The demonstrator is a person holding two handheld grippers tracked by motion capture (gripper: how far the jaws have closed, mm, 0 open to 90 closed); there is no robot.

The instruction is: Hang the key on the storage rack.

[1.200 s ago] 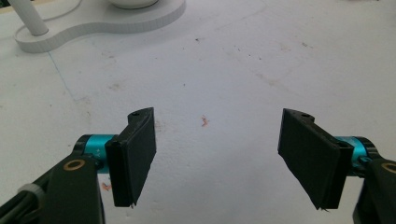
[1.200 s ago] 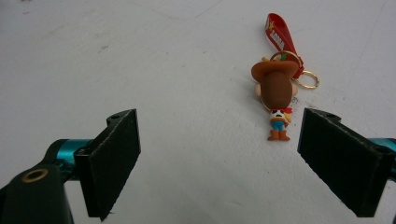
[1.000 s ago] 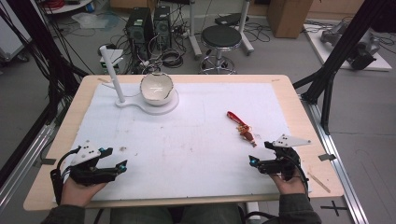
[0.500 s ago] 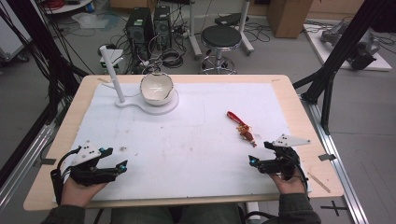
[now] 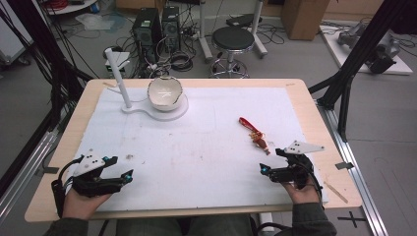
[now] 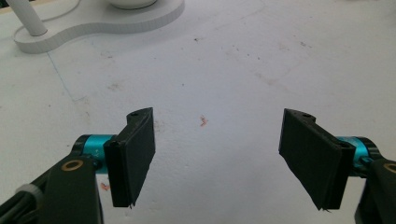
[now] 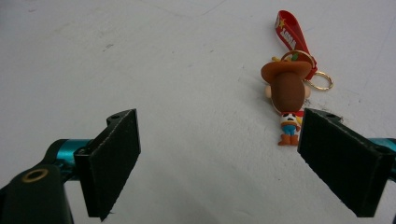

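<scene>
White foam mat (image 5: 206, 147) on a wooden table (image 5: 314, 113), a keychain (image 5: 254, 133) lying right of centre.

The mat covered most of the table; at its far left sat a white stand (image 5: 162, 109) with a bowl (image 5: 164, 92) and an upright post (image 5: 118, 77). The left gripper (image 5: 129, 176) rested near the front left corner, jaws wide apart over bare mat. The right gripper (image 5: 263, 170) rested near the front right, jaws also wide apart, holding nothing. The keychain lay just beyond it, long axis running diagonally: red strap (image 7: 292, 33) pointing far-left, cowboy figure (image 7: 287, 95) with its feet toward the right gripper, close by one jaw.
</scene>
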